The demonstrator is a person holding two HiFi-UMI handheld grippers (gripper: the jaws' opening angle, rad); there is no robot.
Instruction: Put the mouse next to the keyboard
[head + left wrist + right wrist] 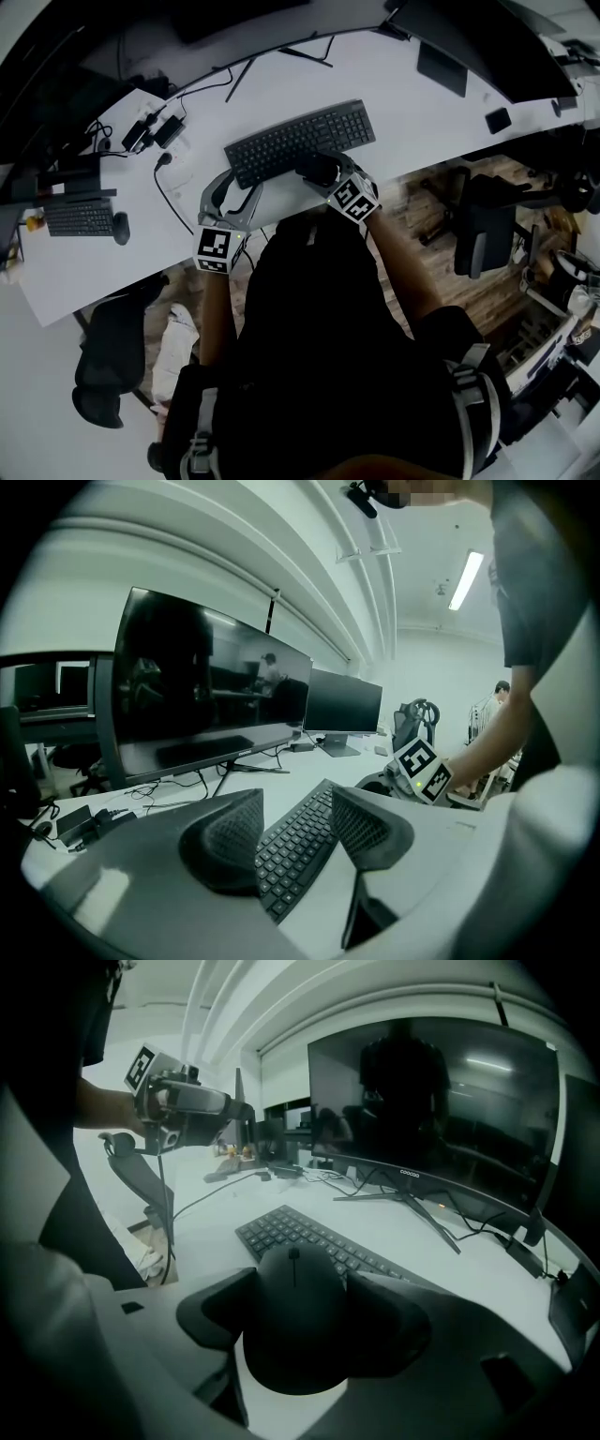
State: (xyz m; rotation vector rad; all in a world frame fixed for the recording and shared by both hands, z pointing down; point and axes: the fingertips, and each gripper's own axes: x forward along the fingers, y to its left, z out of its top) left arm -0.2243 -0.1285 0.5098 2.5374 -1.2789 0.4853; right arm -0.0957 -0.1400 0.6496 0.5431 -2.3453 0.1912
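The black keyboard (300, 141) lies slanted on the white desk (412, 112). My right gripper (322, 174) is at the keyboard's near edge, shut on the black mouse (317, 169). In the right gripper view the mouse (298, 1302) fills the gap between both jaws, just above the desk, with the keyboard (309, 1232) right behind it. My left gripper (234, 192) hovers at the keyboard's left end, open and empty. In the left gripper view its jaws (297, 803) frame the keyboard (286, 874), and the right gripper (422, 771) shows beyond.
A large monitor (441, 1110) stands behind the keyboard. A second keyboard (80, 217) and mouse (121, 228) lie at the desk's left end. Cables and power adapters (155, 131) sit to the back left. Office chairs (487, 234) stand right, and the desk edge runs under my arms.
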